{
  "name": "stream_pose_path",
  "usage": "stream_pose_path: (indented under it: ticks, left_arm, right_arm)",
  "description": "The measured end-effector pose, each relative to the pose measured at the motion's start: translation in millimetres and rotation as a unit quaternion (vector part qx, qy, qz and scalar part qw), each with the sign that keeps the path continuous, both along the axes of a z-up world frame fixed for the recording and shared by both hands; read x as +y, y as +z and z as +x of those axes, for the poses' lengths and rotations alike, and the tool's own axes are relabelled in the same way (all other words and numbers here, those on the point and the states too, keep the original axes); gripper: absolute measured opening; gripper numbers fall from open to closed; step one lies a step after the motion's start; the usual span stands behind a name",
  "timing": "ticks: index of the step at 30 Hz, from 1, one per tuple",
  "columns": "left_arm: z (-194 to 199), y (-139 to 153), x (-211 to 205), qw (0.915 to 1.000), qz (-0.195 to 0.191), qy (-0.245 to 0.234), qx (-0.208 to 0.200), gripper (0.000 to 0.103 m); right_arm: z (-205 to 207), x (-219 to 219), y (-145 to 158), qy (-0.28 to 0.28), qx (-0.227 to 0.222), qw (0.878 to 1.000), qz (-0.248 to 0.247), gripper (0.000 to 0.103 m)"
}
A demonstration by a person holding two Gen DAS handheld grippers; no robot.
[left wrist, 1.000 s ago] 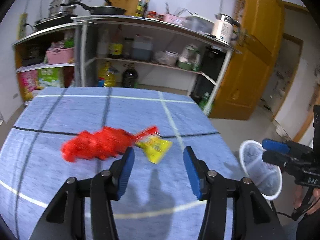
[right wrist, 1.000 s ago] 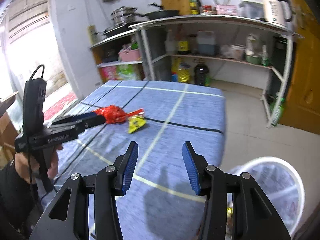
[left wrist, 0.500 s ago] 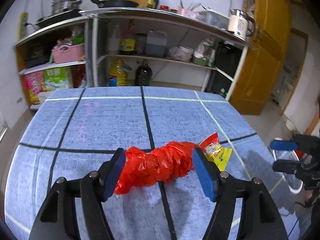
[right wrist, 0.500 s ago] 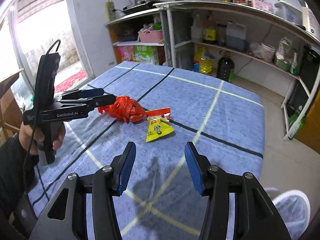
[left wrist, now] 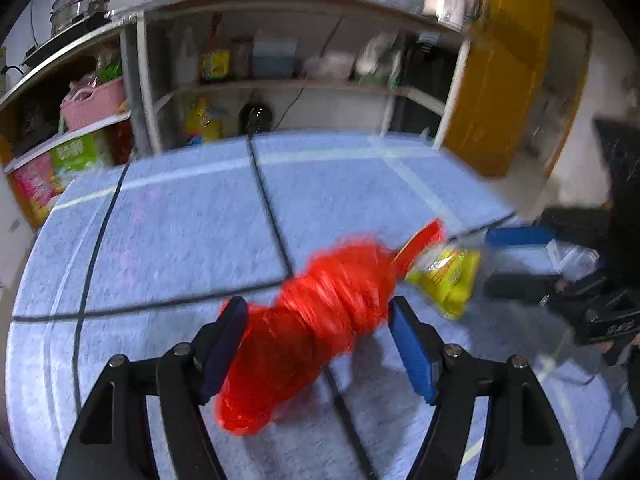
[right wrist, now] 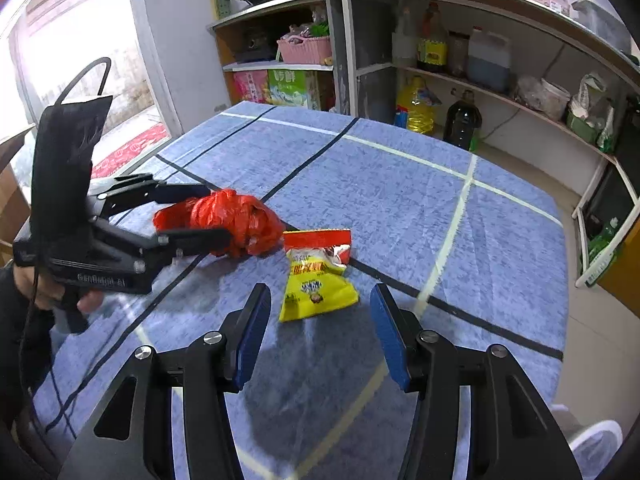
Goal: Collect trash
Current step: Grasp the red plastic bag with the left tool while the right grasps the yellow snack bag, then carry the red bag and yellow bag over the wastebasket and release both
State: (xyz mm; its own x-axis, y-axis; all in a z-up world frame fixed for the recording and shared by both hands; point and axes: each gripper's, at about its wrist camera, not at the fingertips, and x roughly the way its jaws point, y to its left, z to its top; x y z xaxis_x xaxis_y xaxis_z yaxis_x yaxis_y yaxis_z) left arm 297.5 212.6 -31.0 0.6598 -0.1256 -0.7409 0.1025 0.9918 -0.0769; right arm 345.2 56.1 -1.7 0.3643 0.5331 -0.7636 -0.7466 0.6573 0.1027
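Table: blue checked cloth (right wrist: 400, 200), both pieces of trash lie near its middle; shelving (right wrist: 440, 40) behind.
Bin: white rim (right wrist: 596, 440) on the floor at the table's right corner — probably the drop point.
Red bag: crumpled plastic (left wrist: 320, 312), flat on the cloth, touching the snack packet's red end.
Left gripper: (left wrist: 316, 344) jaws wide, straddling the red bag; that view is blurred, so pad contact is hard to judge.
Snack packet: yellow and red (right wrist: 316, 276), flat, just ahead of the right fingers.
Right gripper: (right wrist: 316, 328) jaws wide, empty, just above the cloth.
Advice: lower the left pads (left wrist: 412, 356) to the cloth, close on the bag's thick middle — thin film slips and may drag the packet.
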Motion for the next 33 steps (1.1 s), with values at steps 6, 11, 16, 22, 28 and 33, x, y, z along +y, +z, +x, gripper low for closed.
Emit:
stream_pose_path:
  ticks: [6,11,16,22,28,33]
  left_arm:
    - [-7,0,0,0.9999,-0.003,0.013,0.001,0.054]
    - [-15,1,3,0.9998,-0.011,0.018,-0.004,0.050]
    - [-18,2,5,0.9995,-0.023,0.020,-0.006,0.049]
    - [-26,3,2,0.9990,-0.030,0.031,-0.010,0.049]
    - [-38,16,-21,0.9985,-0.042,0.027,-0.023,0.048]
    - [-49,40,-56,0.9973,-0.056,0.008,-0.047,0.048]
  right_arm:
    - [7,20,-13,0.000,-0.005,1.000,-0.016,0.053]
    - [16,26,-26,-0.025,0.014,0.999,-0.031,0.053]
    - [14,19,-24,-0.038,0.014,0.999,-0.024,0.043]
    - [2,3,-9,-0.054,-0.001,0.998,-0.012,0.041]
    - [-16,-32,12,-0.086,-0.014,0.996,-0.001,0.041]
    - [-38,-74,31,-0.120,-0.029,0.992,0.011,0.041]
